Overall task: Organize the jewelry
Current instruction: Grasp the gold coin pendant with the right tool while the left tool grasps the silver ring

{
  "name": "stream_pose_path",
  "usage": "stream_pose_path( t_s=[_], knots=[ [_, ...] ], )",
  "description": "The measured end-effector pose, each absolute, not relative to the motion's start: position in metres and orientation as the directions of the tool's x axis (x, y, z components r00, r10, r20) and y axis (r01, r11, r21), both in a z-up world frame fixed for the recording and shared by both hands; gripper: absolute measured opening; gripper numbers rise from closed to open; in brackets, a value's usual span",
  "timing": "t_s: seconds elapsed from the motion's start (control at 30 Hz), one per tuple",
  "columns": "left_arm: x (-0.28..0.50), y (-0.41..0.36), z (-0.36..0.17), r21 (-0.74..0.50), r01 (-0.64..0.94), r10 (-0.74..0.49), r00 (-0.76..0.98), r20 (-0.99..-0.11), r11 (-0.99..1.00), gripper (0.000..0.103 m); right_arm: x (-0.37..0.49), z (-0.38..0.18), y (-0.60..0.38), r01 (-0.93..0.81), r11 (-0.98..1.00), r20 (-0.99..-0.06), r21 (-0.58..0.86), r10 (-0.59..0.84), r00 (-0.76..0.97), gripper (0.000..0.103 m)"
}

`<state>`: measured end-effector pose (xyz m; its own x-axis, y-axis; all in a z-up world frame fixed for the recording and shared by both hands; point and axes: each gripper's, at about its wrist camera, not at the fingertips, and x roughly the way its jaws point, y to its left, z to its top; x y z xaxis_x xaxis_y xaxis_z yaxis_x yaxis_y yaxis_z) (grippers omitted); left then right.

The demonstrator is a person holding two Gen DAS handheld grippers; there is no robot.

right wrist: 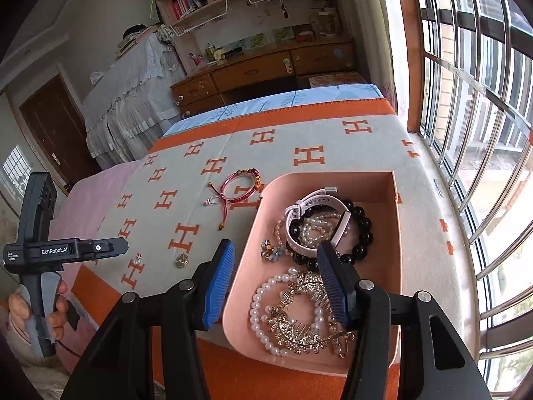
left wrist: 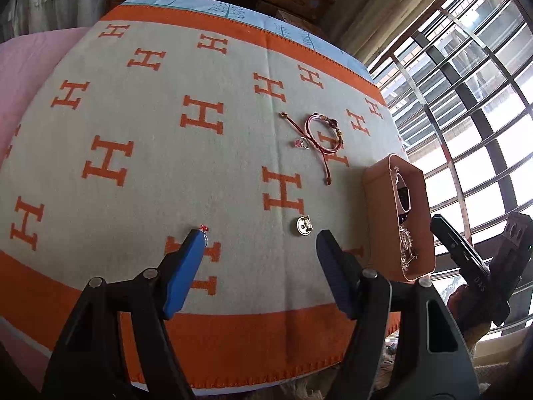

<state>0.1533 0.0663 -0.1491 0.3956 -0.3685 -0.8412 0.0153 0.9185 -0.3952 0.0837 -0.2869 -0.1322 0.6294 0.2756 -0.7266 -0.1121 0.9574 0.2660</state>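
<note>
My left gripper hangs open over the orange-and-grey blanket. A tiny red charm lies at its left fingertip, and a round gold pendant lies between the fingers, untouched. Farther off are a red cord bracelet and a small ring. My right gripper is open and empty above the pink tray. The tray holds a white watch, a black bead bracelet, pearls, a gold hair comb and a flower brooch.
The tray sits at the blanket's right side, next to a barred window. A hand grips the left tool at the bed's left edge. Pink bedding lies to the left; a wooden desk stands beyond.
</note>
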Motion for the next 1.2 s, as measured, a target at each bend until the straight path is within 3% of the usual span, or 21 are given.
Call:
stream_pose_path(
  t_s=[0.43,0.77,0.9,1.1,1.2],
  knots=[
    [0.125,0.076,-0.159,-0.303,0.074,-0.304,0.429,-0.850,0.950,0.067,0.053,-0.109,-0.227,-0.298,0.941,-0.712,0.162,0.321,0.625,0.053],
    [0.133,0.091,-0.182,-0.271,0.098,-0.286,0.443,-0.850,0.958,0.067,0.047,-0.127,-0.142,-0.431,0.902,-0.711,-0.030,0.284,0.644,0.052],
    [0.137,0.092,-0.188,-0.247,0.116,-0.272,0.456,-0.847,0.962,0.067,0.065,-0.156,-0.123,-0.432,0.902,-0.774,0.021,0.288,0.564,0.037],
    [0.141,0.088,-0.190,-0.194,0.151,-0.244,0.485,-0.840,0.969,0.067,0.089,-0.186,-0.121,-0.382,0.922,-0.813,0.064,0.270,0.516,0.035],
    [0.141,0.084,-0.190,-0.167,0.167,-0.229,0.495,-0.838,0.972,0.067,0.094,-0.194,-0.122,-0.374,0.924,-0.814,0.078,0.275,0.511,0.029]
  ],
)
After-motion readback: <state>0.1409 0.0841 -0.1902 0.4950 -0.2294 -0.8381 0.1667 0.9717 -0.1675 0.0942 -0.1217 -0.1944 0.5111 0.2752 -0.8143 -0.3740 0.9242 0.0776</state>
